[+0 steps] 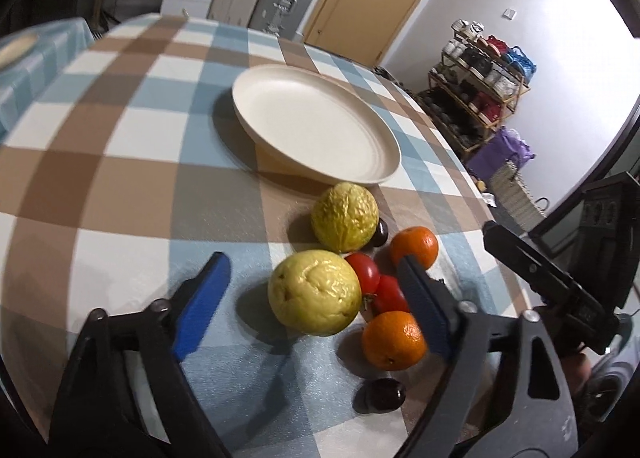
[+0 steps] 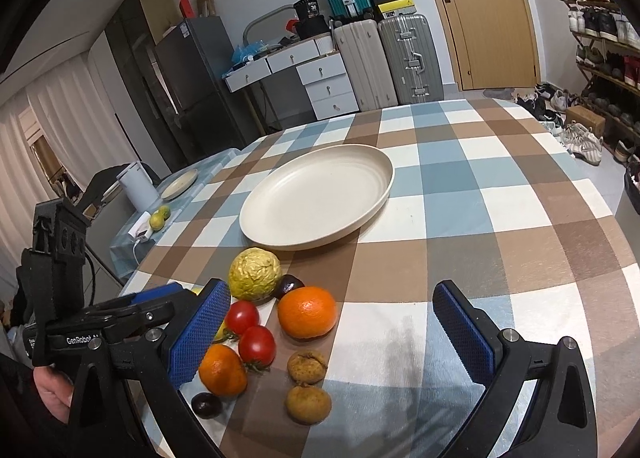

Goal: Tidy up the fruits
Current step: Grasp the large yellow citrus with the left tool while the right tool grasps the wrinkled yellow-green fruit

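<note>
A cream plate (image 1: pixel 320 125) (image 2: pixel 320 197) sits empty mid-table. In front of it lies a cluster of fruit: two wrinkled yellow fruits (image 1: pixel 314 294) (image 1: pixel 345 217) (image 2: pixel 255 274), two oranges (image 1: pixel 394 340) (image 1: pixel 414 246) (image 2: pixel 307 312) (image 2: pixel 222 370), two tomatoes (image 1: pixel 362 272) (image 2: pixel 257 345), dark plums (image 1: pixel 386 394) (image 2: pixel 206 404) and two brown wrinkled fruits (image 2: pixel 307 366) (image 2: pixel 308 404). My left gripper (image 1: pixel 316 298) is open, its fingers either side of the nearer yellow fruit. My right gripper (image 2: pixel 332 334) is open above the fruit; its body also shows in the left wrist view (image 1: pixel 560 282).
The checked tablecloth (image 2: pixel 480 217) covers the table. A side table on the left holds a white kettle (image 2: pixel 136 185), a small plate and two limes (image 2: pixel 160 217). Suitcases, drawers and a door stand behind; shoe racks (image 1: pixel 480 77) are at the right.
</note>
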The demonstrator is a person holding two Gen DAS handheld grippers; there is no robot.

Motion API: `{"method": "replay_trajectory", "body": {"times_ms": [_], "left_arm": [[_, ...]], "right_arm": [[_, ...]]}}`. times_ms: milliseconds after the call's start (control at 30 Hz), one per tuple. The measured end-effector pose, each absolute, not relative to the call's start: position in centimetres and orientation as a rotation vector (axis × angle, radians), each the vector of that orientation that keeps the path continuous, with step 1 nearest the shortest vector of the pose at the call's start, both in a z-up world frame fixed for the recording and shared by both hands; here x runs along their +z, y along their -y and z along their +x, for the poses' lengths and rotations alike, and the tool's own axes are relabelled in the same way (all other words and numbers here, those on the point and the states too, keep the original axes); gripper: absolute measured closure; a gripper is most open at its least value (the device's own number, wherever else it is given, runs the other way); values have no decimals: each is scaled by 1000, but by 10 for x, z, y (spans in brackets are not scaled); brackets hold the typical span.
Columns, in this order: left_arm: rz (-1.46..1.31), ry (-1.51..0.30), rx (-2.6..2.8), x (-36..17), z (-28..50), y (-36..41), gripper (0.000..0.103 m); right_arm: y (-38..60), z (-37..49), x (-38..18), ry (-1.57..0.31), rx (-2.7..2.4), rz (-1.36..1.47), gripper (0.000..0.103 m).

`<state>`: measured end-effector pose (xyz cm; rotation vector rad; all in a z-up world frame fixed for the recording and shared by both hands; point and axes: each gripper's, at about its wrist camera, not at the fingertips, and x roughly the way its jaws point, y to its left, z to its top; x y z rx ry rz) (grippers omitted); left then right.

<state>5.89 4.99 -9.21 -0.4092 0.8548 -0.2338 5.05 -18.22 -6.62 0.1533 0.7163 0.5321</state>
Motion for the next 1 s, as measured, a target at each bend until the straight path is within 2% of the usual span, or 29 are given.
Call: {"method": "replay_trajectory", "body": {"times_ms": [100,167,200,433,800,1000], "left_arm": [[-456,-883,-275,-101,67,-53,36],[-482,-900,-295,-107,70,-55,55],[-496,-908,-309,-110,72,-57,57],[-552,-902,-361,-118,77,-64,57],[-557,-829,-336,-99,70,-89,57],[-573,-800,-322,-90,58,-116,57]], "right_arm": [[182,56,-68,-724,533,163,0],[181,58,-69,-729,533,164,0],[181,59,-69,-731,532,163,0],[175,66,-69,-745,545,159,0],[126,86,-62,-817,659,93,0],[84,99,-72,-913,706,11,9]]}}
